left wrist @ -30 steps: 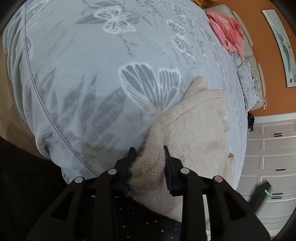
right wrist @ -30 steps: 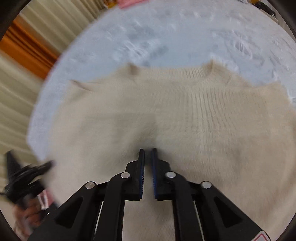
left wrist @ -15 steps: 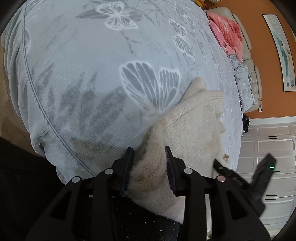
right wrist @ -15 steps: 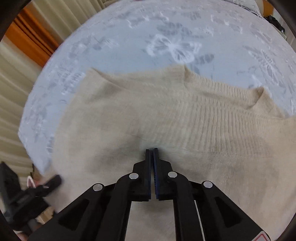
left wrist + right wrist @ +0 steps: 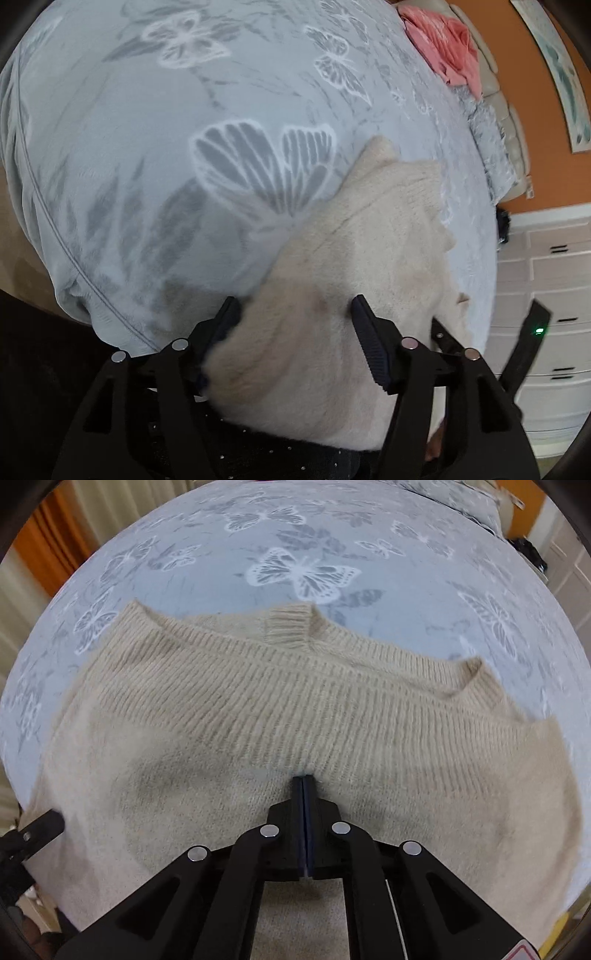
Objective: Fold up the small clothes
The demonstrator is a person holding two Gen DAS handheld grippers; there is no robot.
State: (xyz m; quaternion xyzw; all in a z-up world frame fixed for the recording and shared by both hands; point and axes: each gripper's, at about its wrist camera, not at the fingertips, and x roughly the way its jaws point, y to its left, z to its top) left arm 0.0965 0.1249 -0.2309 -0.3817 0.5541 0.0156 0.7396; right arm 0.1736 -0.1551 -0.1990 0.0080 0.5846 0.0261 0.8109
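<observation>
A grey bedspread (image 5: 155, 155) printed with white butterflies covers the bed, its piped edge curving down the left side of the left wrist view. On it lies a cream knitted sweater (image 5: 373, 258), stretching from the near edge of the bed toward the middle. The left gripper (image 5: 295, 317) sits over the sweater's near part with its jaws spread wide — one finger at the left border of the knit, the other further right on top of it, fabric bulging between them but not pinched. To the right of that, part of the right gripper's black frame shows beside the sweater, with a small green light on it. Far right, a pink garment (image 5: 447, 48) lies bunched at the far end of the bed, near an orange wall (image 5: 532, 99) and white drawers (image 5: 554, 295).

In the right wrist view the sweater (image 5: 258, 709) spreads across the whole near half, its ribbed band running left to right and a ribbed cuff (image 5: 288, 627) folded over its far edge. The left gripper's black tip pokes in at the far left, touching the knit. The right gripper (image 5: 303, 780) rests in the middle of the sweater with its jaws pressed together — whether any knit is caught between them I cannot tell. Beyond it the bedspread (image 5: 306, 565) runs to the far side.
</observation>
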